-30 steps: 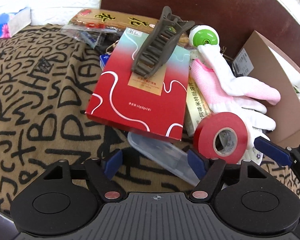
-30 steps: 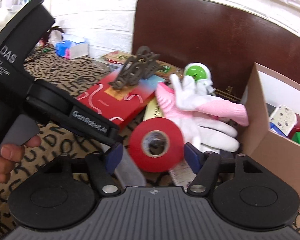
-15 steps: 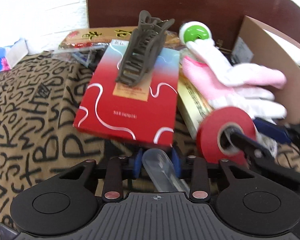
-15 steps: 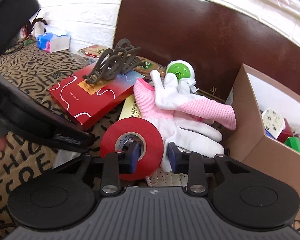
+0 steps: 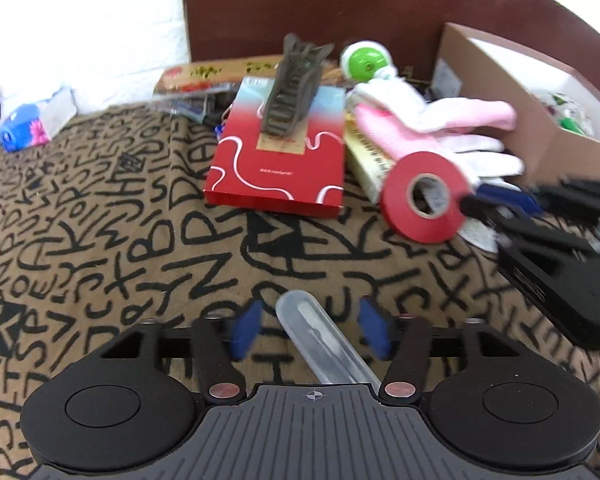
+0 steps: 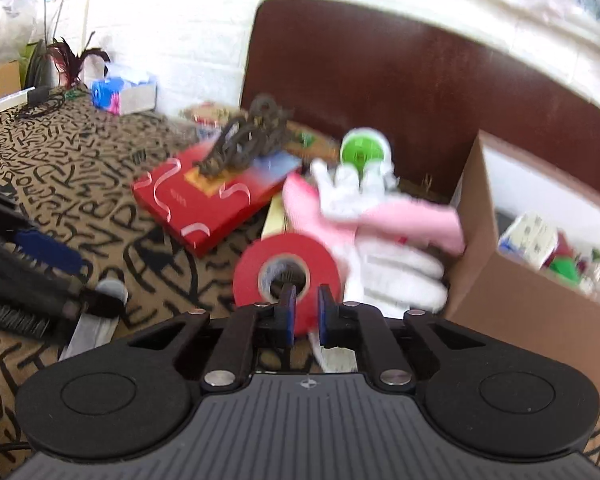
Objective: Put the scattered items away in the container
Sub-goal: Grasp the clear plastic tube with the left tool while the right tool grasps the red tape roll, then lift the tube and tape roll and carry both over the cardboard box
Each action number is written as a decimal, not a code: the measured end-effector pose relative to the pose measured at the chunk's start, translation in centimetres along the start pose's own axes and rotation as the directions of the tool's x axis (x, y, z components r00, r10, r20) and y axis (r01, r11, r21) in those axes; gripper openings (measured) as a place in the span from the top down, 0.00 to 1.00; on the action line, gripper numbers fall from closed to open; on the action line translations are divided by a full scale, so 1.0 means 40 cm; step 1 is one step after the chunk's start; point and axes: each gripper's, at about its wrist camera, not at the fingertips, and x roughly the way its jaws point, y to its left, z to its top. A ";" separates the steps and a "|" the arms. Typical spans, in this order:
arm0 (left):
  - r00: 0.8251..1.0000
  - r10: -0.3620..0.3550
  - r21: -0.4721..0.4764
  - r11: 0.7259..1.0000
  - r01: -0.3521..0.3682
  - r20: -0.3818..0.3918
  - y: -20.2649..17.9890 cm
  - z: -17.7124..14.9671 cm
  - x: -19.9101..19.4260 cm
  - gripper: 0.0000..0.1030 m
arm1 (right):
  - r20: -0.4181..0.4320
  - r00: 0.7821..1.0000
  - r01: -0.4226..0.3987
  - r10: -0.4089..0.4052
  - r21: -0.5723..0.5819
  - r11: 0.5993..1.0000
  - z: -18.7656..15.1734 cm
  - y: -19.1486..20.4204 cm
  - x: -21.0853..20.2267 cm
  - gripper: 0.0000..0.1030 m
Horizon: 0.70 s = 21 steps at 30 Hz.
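A red tape roll (image 6: 286, 272) stands on edge on the patterned cloth. My right gripper (image 6: 306, 312) is closing on its wall, one finger through the hole and one outside, pads pressing; the left wrist view shows the same grip on the red tape roll (image 5: 420, 200). A clear plastic case (image 5: 320, 340) lies on the cloth between the blue pads of my left gripper (image 5: 310, 330), whose jaws are opening and stand apart from it. The open cardboard box (image 6: 500, 280), holding several items, sits at the right.
A red flat box (image 5: 276, 160) carries a brown hair claw (image 5: 294, 88). Pink and white gloves (image 5: 440, 124), a green-and-white round object (image 5: 366, 62) and a yellowish carton (image 5: 370, 160) lie by the box. A tissue pack (image 5: 24, 132) is far left, a dark headboard behind.
The left gripper closed on the clear case, drew it out from under the red box, then opened. The right gripper closed onto the tape roll's wall.
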 end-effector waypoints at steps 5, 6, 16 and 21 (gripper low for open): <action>0.998 -0.021 0.002 1.000 0.021 -0.058 -0.027 -0.023 0.022 0.24 | 0.018 1.000 0.026 -0.025 -0.053 0.998 0.015 0.011 0.038 0.54; 0.998 -0.021 -0.002 1.000 0.021 -0.065 -0.029 -0.028 0.031 0.27 | 0.005 1.000 0.026 -0.025 -0.049 0.998 0.015 0.008 0.050 0.55; 0.998 -0.003 -0.042 0.999 0.001 -0.058 0.032 0.000 0.081 0.75 | -0.052 0.999 0.006 -0.007 -0.013 1.000 0.012 -0.014 0.091 0.74; 0.998 0.015 -0.049 0.999 -0.018 -0.060 0.049 -0.003 0.073 0.75 | -0.121 0.985 -0.121 0.124 0.032 0.992 -0.012 -0.034 0.022 0.74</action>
